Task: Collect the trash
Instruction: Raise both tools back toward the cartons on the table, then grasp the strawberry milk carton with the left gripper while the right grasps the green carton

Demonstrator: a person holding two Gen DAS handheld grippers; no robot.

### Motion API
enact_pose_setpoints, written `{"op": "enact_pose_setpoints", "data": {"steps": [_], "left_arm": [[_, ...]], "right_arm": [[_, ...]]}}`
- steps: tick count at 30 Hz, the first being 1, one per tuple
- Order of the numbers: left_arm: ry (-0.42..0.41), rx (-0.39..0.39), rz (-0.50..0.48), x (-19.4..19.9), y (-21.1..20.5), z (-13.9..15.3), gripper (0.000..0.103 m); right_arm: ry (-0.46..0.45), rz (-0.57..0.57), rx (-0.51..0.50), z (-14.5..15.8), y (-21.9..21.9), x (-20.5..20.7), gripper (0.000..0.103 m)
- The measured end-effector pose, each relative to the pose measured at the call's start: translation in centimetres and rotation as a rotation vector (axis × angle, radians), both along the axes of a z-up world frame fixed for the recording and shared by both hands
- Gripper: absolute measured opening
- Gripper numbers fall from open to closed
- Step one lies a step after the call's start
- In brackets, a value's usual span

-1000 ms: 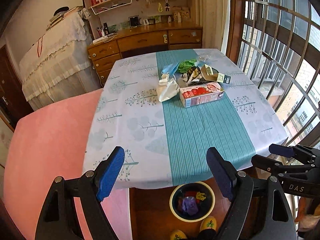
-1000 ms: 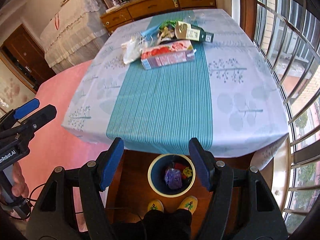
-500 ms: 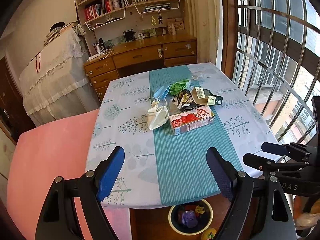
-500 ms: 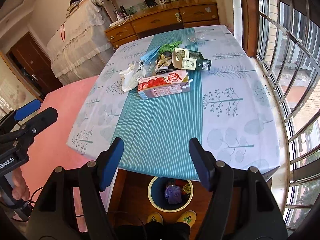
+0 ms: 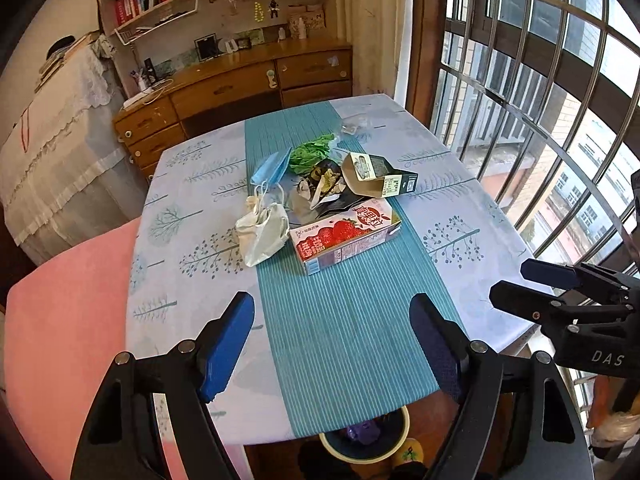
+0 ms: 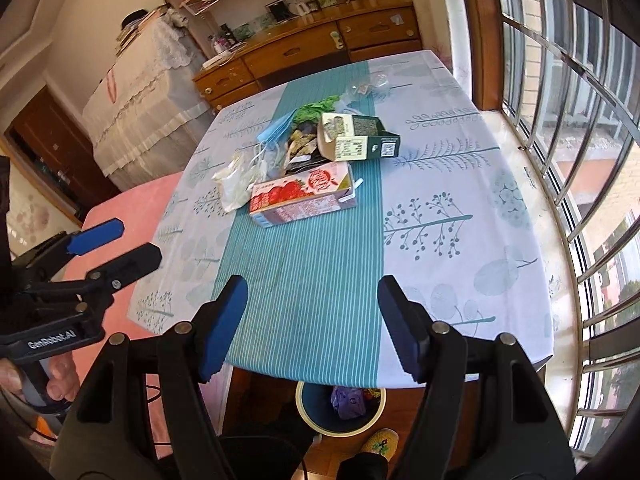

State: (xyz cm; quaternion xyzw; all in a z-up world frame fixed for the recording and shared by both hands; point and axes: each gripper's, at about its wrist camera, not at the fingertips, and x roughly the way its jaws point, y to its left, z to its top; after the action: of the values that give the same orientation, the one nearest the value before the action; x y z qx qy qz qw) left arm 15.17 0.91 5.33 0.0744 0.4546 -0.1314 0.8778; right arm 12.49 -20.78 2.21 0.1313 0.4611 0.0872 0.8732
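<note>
Trash lies in a heap mid-table: a red strawberry drink carton, a crumpled white bag, a blue face mask, a green wrapper, dark foil wrappers and an open dark box. A bin with trash stands on the floor under the near table edge. My left gripper and my right gripper are open and empty, above the near table edge.
The table has a tree-print cloth with a teal stripe. A pink bed lies left. A barred window is right. A wooden dresser stands behind. The right gripper also shows in the left wrist view; the left one shows in the right wrist view.
Both grippers have risen and tilted up toward the table; the trash heap now sits nearer the middle of both views and the bin has slipped toward the bottom edge. Jaws stayed open.
</note>
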Motion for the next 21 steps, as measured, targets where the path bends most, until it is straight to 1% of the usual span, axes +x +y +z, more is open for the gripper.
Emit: {"op": "enact_pose_setpoints", "data": {"steps": [5, 10, 13, 18, 21], "left_arm": [[0.048, -0.045, -0.125, 6.3, -0.3, -2.2, 0.082], [0.116, -0.076, -0.276, 12.9, -0.8, -4.7, 0.082], [0.153, -0.069, -0.37, 16.3, -1.5, -6.8, 0.082], [0.248, -0.042, -0.468, 20.4, -2.7, -10.4, 0.082], [0.291, -0.037, -0.514, 21.5, -3.1, -11.9, 0.082]], "right_arm": [[0.011, -0.1, -0.01, -0.5, -0.1, 2.9, 0.065], [0.049, -0.25, 0.041, -1.9, -0.4, 6.2, 0.065], [0.062, -0.332, 0.057, -3.0, -0.5, 8.0, 0.065], [0.081, -0.418, 0.069, -4.5, -0.4, 10.1, 0.065], [0.093, -0.446, 0.073, -5.3, -0.3, 11.1, 0.065]]}}
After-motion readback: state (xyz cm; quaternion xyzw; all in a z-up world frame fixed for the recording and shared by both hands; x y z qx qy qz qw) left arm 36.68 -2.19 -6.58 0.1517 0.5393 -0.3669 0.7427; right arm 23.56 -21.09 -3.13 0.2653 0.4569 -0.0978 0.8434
